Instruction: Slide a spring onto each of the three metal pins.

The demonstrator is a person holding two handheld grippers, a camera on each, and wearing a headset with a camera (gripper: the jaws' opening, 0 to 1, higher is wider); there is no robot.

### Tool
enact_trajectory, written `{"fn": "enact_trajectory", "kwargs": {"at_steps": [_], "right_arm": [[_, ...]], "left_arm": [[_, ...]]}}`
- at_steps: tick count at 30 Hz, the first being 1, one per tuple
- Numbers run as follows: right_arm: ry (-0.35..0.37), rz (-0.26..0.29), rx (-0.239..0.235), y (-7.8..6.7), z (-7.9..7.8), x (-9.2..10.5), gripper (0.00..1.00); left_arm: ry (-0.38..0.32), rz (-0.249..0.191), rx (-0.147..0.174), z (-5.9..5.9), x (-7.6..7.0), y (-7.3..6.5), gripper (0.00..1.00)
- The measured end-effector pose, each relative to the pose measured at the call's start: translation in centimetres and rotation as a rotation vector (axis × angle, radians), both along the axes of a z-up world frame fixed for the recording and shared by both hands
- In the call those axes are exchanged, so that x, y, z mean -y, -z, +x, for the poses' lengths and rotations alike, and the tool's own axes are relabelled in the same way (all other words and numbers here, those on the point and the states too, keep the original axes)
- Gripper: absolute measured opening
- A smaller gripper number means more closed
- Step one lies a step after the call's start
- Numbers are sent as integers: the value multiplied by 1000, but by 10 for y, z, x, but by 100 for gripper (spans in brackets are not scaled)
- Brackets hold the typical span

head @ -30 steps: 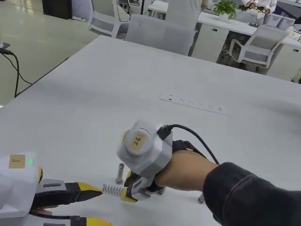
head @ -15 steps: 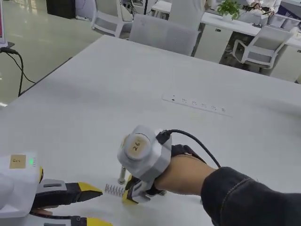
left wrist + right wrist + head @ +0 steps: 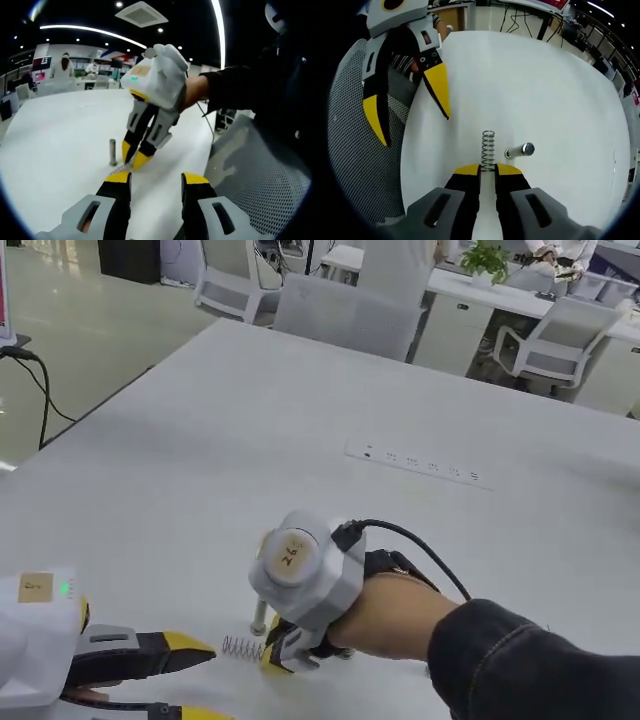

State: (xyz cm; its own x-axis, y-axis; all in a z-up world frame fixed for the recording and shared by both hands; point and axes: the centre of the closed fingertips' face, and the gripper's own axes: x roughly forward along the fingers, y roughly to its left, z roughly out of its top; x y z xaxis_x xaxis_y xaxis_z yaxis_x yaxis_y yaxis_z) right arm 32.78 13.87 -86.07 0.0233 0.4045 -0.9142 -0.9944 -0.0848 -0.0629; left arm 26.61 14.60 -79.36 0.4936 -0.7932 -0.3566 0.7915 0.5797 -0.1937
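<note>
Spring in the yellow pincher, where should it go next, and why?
Probably lift the spring a little and turn its free end over the top of the metal pin. The right gripper is shut on one end, and the bare pin stands right beside it.

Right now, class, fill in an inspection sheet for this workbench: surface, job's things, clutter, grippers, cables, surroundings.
Surface: white table with a socket strip set in it.
Job's things: one spring, not on a pin; one metal pin upright beside it.
Clutter: nothing seen.
Grippers: right gripper shut on the spring's end; left gripper open, holding nothing, facing it.
Cables: black cable from the right gripper; floor cable at the left.
Surroundings: office chairs, a plant.
</note>
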Motion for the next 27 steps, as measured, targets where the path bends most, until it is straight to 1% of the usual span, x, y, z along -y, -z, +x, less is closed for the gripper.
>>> {"fn": "enact_trajectory", "kwargs": {"at_steps": [5, 10, 18, 27], "right_arm": [[11, 1, -9, -3, -1, 4, 8], [15, 6, -13, -9, -3, 8, 8], [3, 28, -22, -23, -14, 11, 8], [-25, 34, -5, -40, -24, 19, 8]], "left_arm": [[5, 5, 0, 2, 1, 1, 33], [6, 6, 1, 3, 1, 0, 33], [5, 9, 6, 4, 0, -1, 33], [11, 13, 18, 5, 1, -4, 33]]}}
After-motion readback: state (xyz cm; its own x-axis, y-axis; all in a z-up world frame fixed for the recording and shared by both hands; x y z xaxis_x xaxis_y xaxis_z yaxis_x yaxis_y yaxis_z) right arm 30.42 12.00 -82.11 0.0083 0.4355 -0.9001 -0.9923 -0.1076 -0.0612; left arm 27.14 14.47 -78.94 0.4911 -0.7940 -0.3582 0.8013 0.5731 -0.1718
